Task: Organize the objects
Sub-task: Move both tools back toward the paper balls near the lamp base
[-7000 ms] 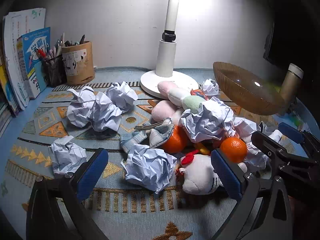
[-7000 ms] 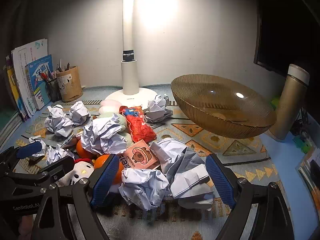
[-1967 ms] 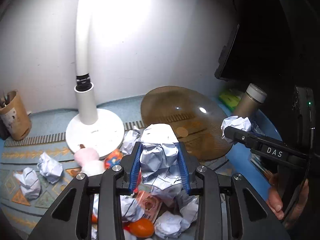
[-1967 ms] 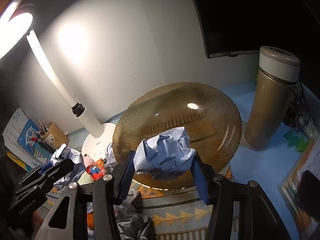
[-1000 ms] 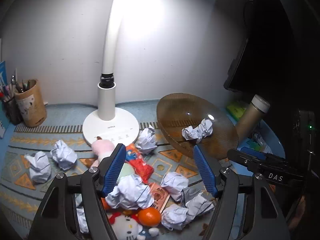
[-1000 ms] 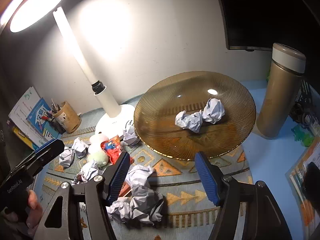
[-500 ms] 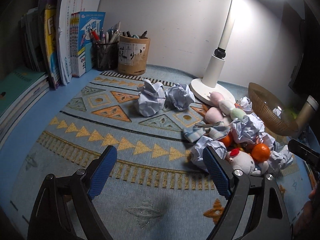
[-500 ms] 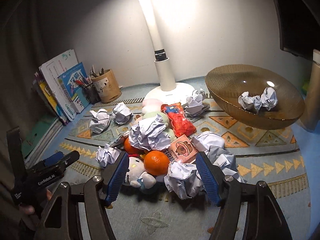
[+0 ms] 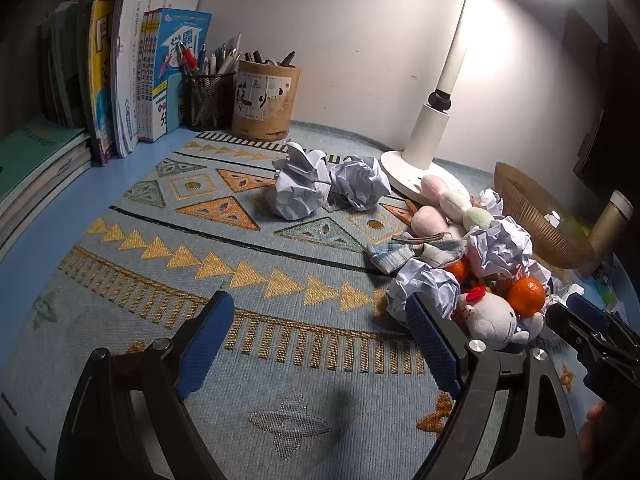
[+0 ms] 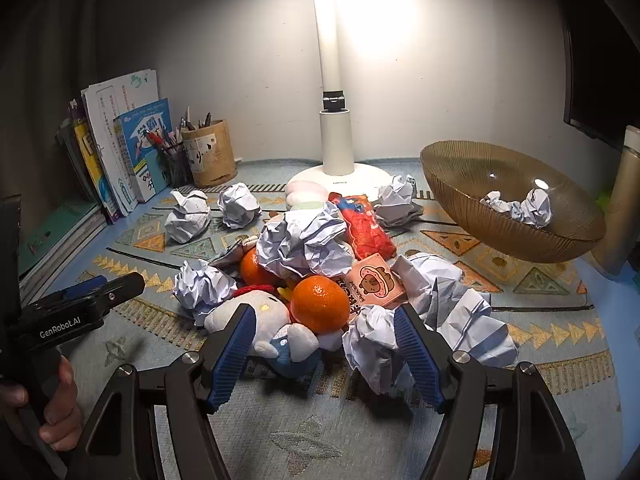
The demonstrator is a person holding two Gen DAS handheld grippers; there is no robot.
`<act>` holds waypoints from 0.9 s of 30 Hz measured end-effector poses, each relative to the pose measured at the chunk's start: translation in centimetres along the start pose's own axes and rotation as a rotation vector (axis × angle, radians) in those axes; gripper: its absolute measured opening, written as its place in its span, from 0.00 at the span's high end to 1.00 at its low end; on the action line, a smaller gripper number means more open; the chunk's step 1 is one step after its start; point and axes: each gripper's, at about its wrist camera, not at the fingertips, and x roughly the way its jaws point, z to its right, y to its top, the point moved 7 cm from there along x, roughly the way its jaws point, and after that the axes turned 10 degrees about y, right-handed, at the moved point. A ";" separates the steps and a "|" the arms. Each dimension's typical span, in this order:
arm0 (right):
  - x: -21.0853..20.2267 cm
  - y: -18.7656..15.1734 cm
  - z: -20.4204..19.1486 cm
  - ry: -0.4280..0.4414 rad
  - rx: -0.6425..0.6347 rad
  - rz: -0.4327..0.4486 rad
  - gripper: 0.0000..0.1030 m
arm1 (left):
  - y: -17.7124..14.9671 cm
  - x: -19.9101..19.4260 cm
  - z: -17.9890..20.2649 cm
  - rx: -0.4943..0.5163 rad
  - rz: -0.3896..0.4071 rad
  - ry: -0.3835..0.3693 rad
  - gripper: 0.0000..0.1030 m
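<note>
Both grippers hover empty over the rug-covered bench — left gripper (image 9: 316,344) spread wide, right gripper (image 10: 324,356) half-open before the clutter pile (image 10: 308,264); two paper balls (image 10: 520,204) in the bowl (image 10: 460,188) near the bench's right edge.

You have nine paper balls (image 10: 304,242) in sight: seven that can be told apart on the mat (image 10: 280,432), two in the bowl (image 10: 516,236); the big crumple on the right may be more than one; there are two oranges (image 10: 319,304); two soft toys, one white (image 10: 260,316), one a pink, white and green string (image 9: 452,204); one red snack bag (image 10: 366,232); one pink packet (image 10: 370,282); one checked cloth (image 9: 416,252); one bowl; one lamp (image 10: 336,148); two pen pots (image 10: 208,152), one mesh, one wooden; one flask (image 10: 624,200); one mat; the standing books (image 10: 120,152) are too tightly packed to count.
</note>
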 end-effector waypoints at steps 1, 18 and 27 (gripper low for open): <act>0.1 0.0 0.1 -0.001 0.002 -0.002 0.32 | 0.0 0.0 0.1 0.002 -0.003 -0.003 0.16; -0.2 7.4 -4.4 0.081 -0.046 -0.024 0.32 | 2.5 0.3 -1.5 -0.039 -0.074 -0.014 0.16; 12.7 11.9 -6.3 0.197 0.088 -0.310 0.33 | 8.3 5.6 -0.2 0.123 -0.092 0.091 0.16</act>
